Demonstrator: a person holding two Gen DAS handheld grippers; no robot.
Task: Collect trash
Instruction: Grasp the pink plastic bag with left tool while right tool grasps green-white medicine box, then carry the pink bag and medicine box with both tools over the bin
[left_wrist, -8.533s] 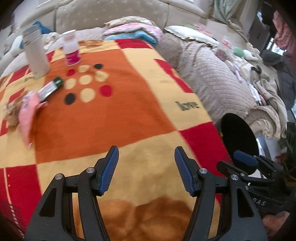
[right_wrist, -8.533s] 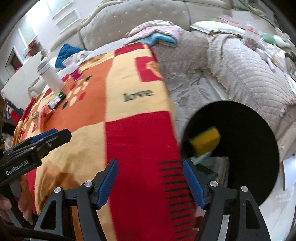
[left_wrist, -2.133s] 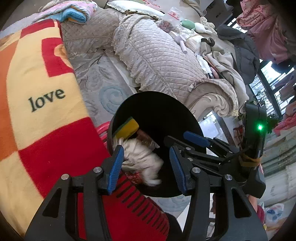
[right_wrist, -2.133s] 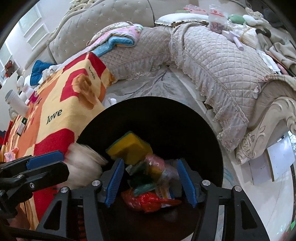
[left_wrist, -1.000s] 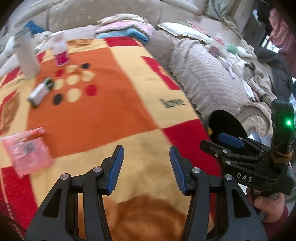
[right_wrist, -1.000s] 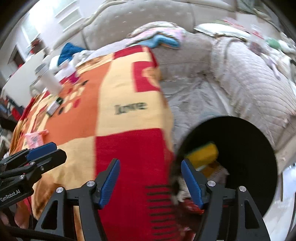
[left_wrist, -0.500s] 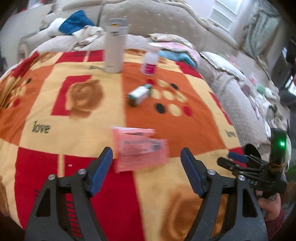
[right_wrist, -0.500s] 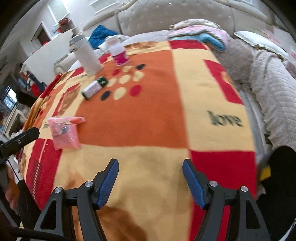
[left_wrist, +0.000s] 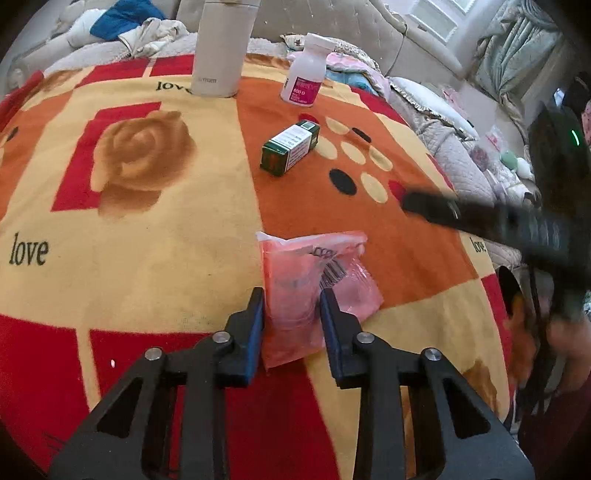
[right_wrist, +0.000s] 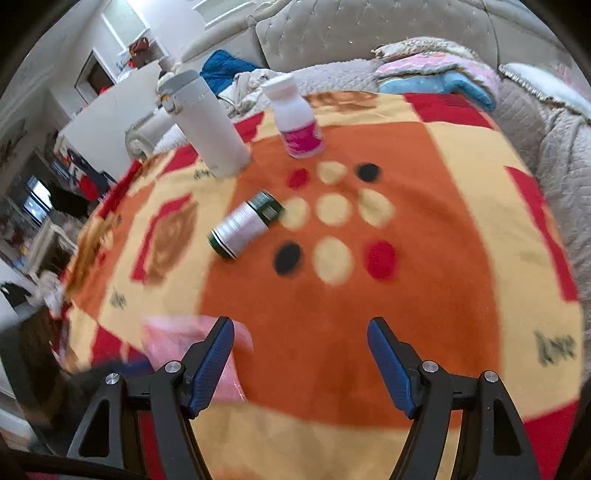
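Lying flat on the checked blanket (left_wrist: 155, 258), the pink plastic bag (left_wrist: 314, 280) is stretching its long side away from the left tongs (left_wrist: 291, 306), its near end between the blue pads and its far, folded edge pointing toward the green and white box (left_wrist: 291, 147). The left tongs have just been closing and are now pinching the bag's near part, the film bunching between the pads. Half a second ago they were standing wide with the bag lying untouched ahead of them. The right tongs (right_wrist: 301, 354) are hanging open over the orange patch with nothing between the pads, having just been widening a little; in their blurred view the bag (right_wrist: 173, 339) is showing at the lower left. Earlier they were over the black bin; now they are beside the left hand's tool. On the blanket "love" is reading in several squares. The white bottle (left_wrist: 306, 70) is wearing a magenta label reading "600 D". Beside it the tall pale flask (left_wrist: 221, 48) is standing upright; its small lettering is too faint to read.
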